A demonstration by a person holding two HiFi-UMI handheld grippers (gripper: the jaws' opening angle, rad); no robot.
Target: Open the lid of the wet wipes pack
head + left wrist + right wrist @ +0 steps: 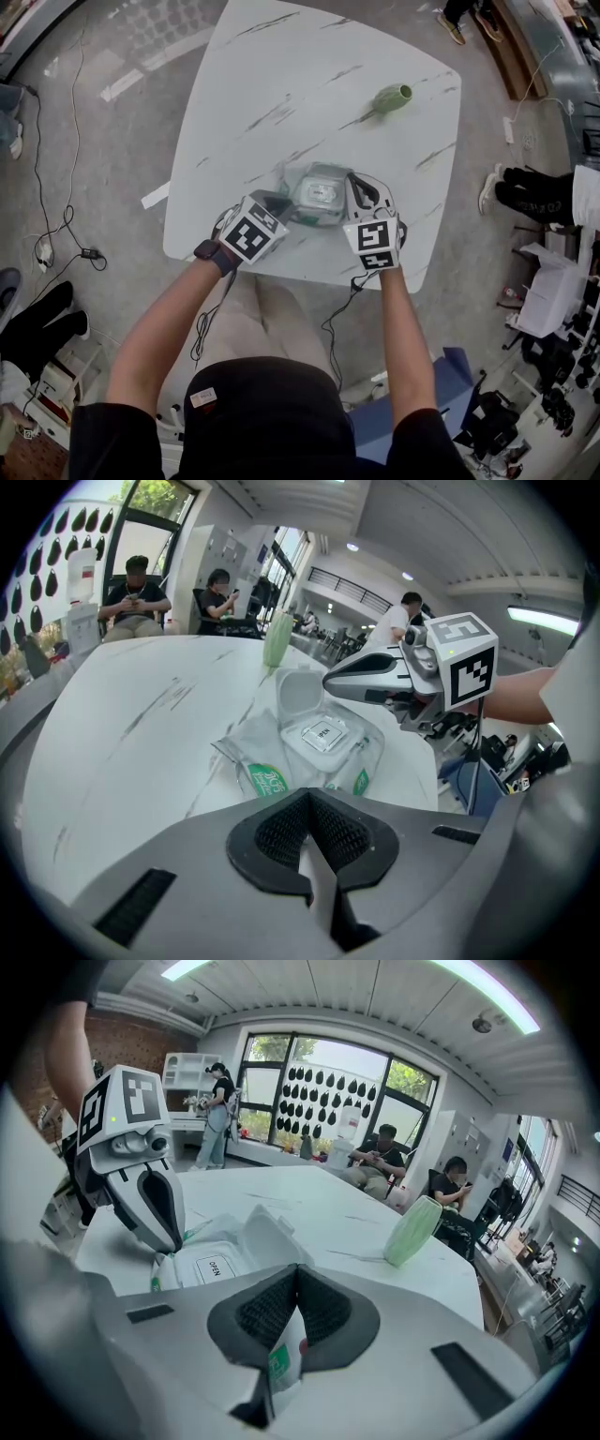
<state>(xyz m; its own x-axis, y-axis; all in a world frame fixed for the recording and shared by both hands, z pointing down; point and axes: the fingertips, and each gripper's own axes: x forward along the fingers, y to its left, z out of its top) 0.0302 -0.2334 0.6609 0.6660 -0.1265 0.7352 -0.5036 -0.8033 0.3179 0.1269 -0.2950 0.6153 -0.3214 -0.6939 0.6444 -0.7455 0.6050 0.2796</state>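
Note:
The wet wipes pack (319, 193) lies near the front edge of the white marble table (281, 75). Its white flip lid (300, 696) stands open and upright above a label reading OPEN (323, 733). My left gripper (284, 202) is at the pack's left end, and in the left gripper view its jaws (309, 803) are shut on a strip of the white wrapper. At the pack's right end, my right gripper (355, 185) is also shut, pinching wrapper film with green print (284, 1358). The open lid (251, 1235) and the left gripper (159, 1206) show in the right gripper view.
A pale green vase (392, 97) lies on its side at the table's far right, also in view as the vase (411, 1230). Cables (56, 234) trail on the floor to the left. Seated people (136, 597) are beyond the table. A person's shoes (520, 192) are at the right.

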